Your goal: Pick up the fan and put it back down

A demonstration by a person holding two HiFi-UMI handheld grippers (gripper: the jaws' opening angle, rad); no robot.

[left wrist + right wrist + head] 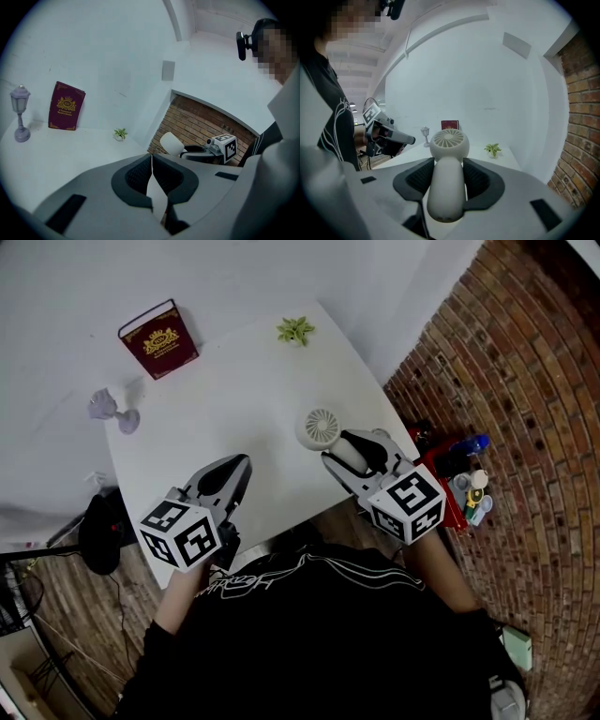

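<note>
A small white hand-held fan (321,427) lies between the jaws of my right gripper (352,448), which is shut on its handle near the white table's (234,399) right edge. In the right gripper view the fan (449,145) points away, its round grille facing up and towards me, with the pads (476,176) pressed on both sides of the handle. Whether the fan's head touches the table I cannot tell. My left gripper (242,463) hovers over the table's front left, shut and empty; its fingertips (152,157) meet.
A dark red book (158,339) leans on the wall at the back left. A lilac lamp-post figure (114,410) stands at the left edge, a tiny green plant (295,330) at the back. A red stand with bottles (459,479) sits on the brick floor, right.
</note>
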